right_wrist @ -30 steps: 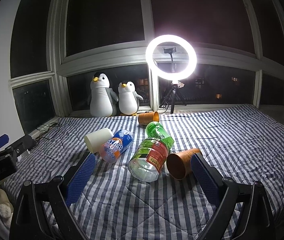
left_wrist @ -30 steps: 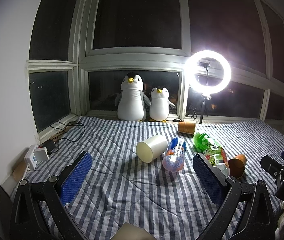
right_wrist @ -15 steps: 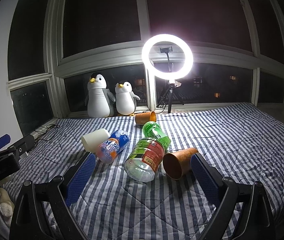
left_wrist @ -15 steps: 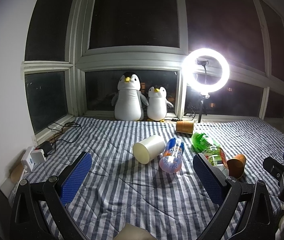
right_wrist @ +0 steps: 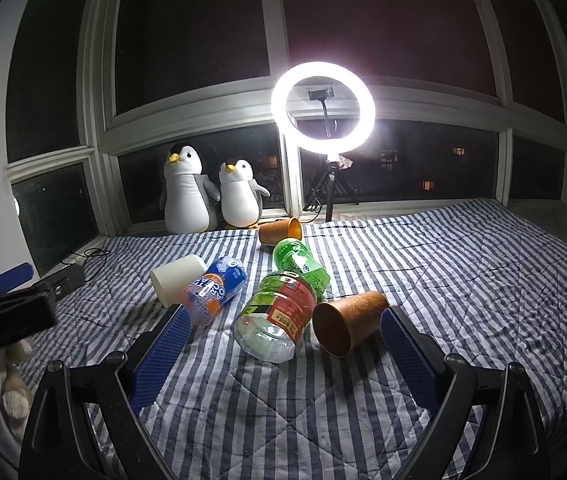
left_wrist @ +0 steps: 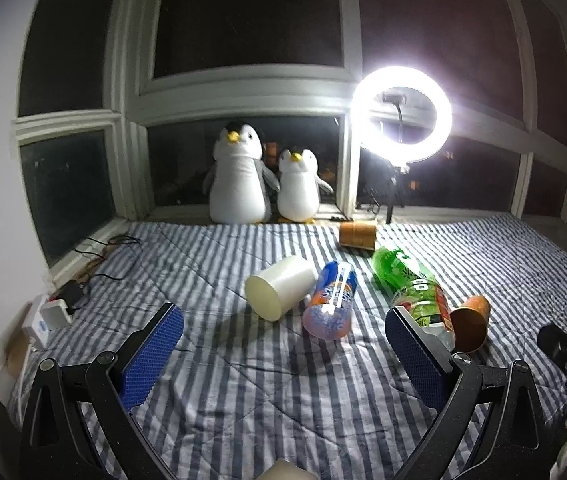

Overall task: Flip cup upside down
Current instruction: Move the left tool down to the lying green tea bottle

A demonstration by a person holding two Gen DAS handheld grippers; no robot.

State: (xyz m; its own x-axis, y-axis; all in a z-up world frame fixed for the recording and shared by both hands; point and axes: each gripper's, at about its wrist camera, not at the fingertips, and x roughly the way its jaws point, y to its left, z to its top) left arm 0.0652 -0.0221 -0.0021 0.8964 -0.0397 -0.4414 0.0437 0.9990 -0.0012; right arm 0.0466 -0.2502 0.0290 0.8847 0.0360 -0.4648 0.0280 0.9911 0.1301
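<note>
**Cup flip: nothing grabbed yet, all cups on their sides**

Since every cup is tipped over on the striped blue-and-white quilt [right_wrist: 463, 280], a pick and a turn will be needed before anything ends up mouth-down. The shiny copper-brown tapered cup [right_wrist: 349, 328] is lying nearest the right gripper [right_wrist: 281, 354], mouth towards the camera, touching the clear plastic bottle with the red-and-green label [right_wrist: 277, 322]. Probably that cup is meant, though it can't be told for sure. A cream-white plastic cup [left_wrist: 279, 286] is lying in front of the left gripper [left_wrist: 283, 356], against an orange-and-blue bottle [left_wrist: 329, 300]. A second copper cup [right_wrist: 281, 231] is tipped over near the two plush penguins [right_wrist: 211, 194] at the window, beside the glowing ring light [right_wrist: 323, 106]. Both grippers are held wide apart with nothing between the blue pads, likely so a cup body can be straddled from the side.
</note>
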